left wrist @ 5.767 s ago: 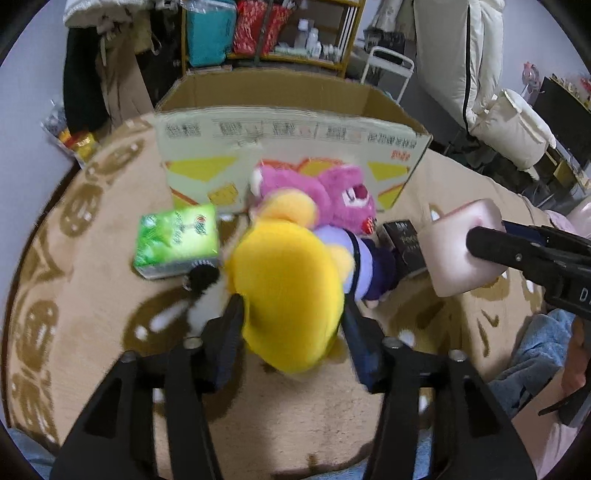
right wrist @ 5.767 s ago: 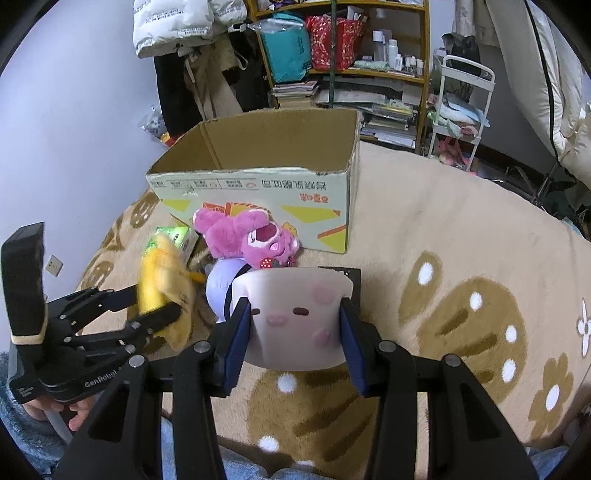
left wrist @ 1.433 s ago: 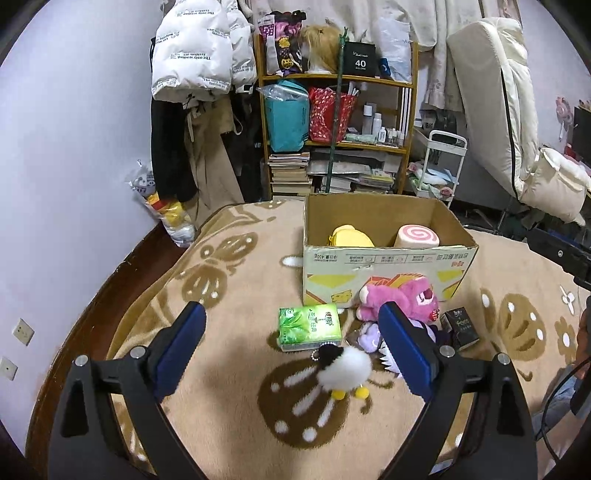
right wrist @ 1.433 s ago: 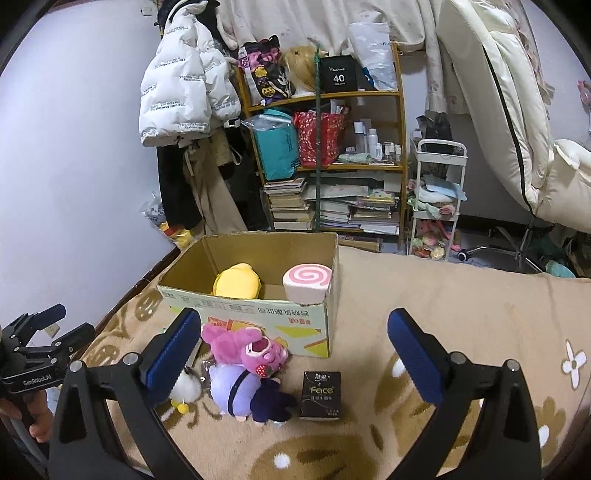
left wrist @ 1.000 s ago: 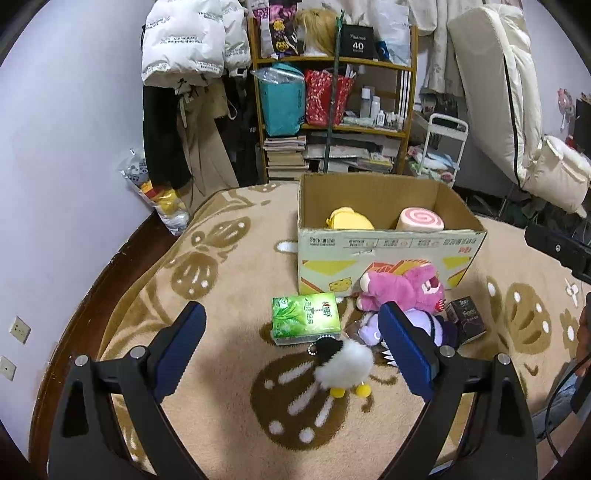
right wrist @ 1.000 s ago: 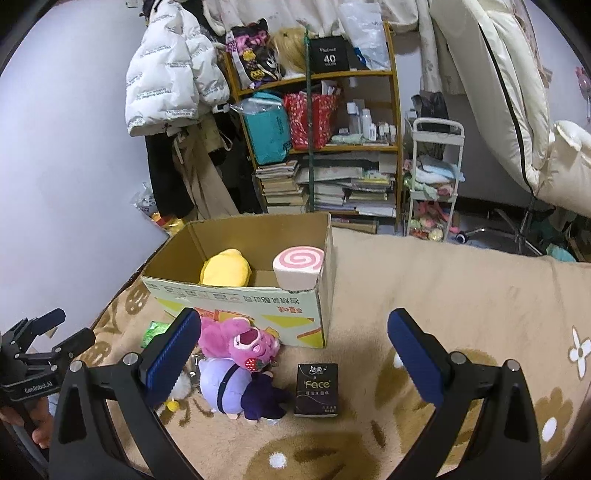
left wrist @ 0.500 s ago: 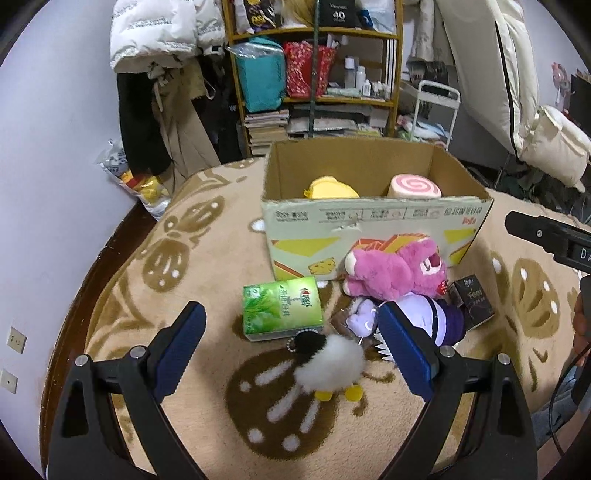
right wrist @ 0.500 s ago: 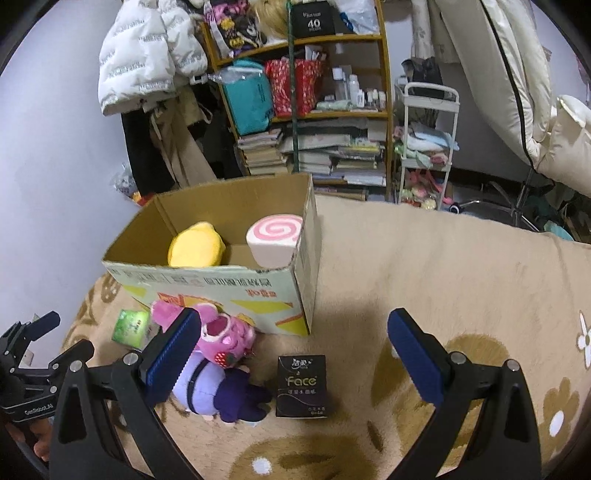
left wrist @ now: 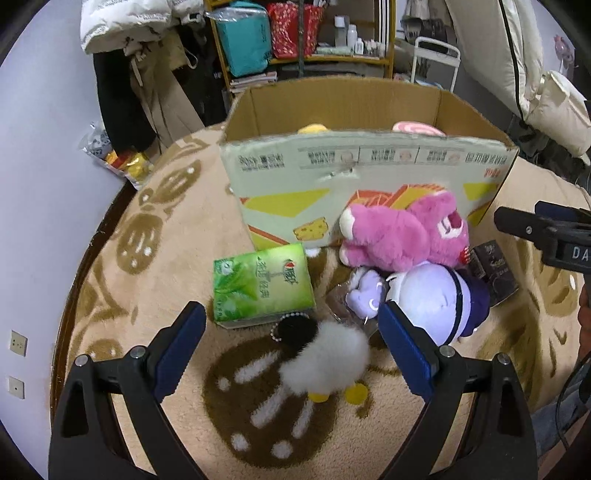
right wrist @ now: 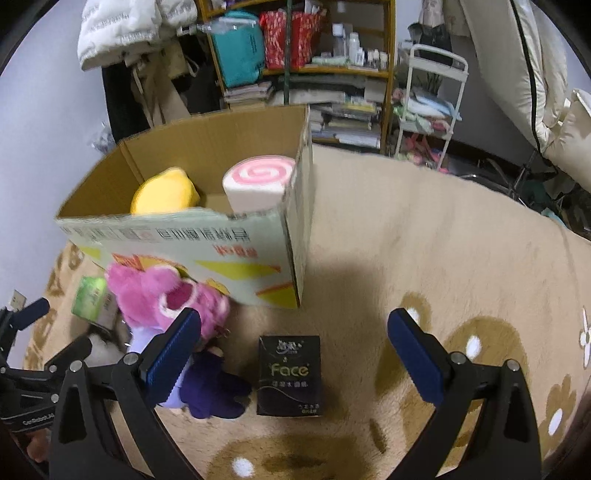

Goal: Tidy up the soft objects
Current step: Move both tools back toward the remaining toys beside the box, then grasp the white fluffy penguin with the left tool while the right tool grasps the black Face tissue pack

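Blue-padded left claw [left wrist: 291,349] spread wide, holding nothing; white fluffy toy [left wrist: 325,363] sits between its fingers, untouched. Right claw [right wrist: 293,354] equally wide, empty, black Face pack [right wrist: 289,374] between fingers, purple plush [right wrist: 199,387] at left finger. Cardboard box [right wrist: 192,240] ahead holds yellow plush [right wrist: 164,192] and swirl roll [right wrist: 258,179].

A lived-in home, likely a bedroom or living room. Beige patterned carpet [right wrist: 424,236] underfoot; wooden shelving [right wrist: 295,70] crammed with books, bottles and bags; white puffer jacket [left wrist: 133,18] hanging by the wall; cream bedding [right wrist: 524,74] piled at right; small white trolley [right wrist: 428,107].
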The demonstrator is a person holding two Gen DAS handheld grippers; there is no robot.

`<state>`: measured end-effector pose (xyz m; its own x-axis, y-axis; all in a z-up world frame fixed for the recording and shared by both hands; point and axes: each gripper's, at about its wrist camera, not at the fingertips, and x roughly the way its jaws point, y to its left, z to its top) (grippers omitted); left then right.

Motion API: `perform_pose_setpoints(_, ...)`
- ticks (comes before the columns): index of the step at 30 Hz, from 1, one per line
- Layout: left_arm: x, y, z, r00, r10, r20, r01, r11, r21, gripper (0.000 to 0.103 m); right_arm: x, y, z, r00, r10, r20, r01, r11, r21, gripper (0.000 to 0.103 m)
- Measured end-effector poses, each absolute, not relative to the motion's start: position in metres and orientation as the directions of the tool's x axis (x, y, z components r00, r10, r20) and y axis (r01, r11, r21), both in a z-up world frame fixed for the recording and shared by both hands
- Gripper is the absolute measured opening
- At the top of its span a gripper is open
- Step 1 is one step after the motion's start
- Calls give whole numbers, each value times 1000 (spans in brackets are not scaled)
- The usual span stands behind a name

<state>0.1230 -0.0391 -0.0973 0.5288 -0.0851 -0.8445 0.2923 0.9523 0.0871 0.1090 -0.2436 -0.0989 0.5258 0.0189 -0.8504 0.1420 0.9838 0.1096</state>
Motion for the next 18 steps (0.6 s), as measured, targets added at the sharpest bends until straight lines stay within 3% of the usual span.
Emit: perform_pose_setpoints(18, 134, -39, -135, 402, -83, -912, 302, 952, 46, 93, 127, -252, -135, 406, 25, -914, 140, 986, 89, 103)
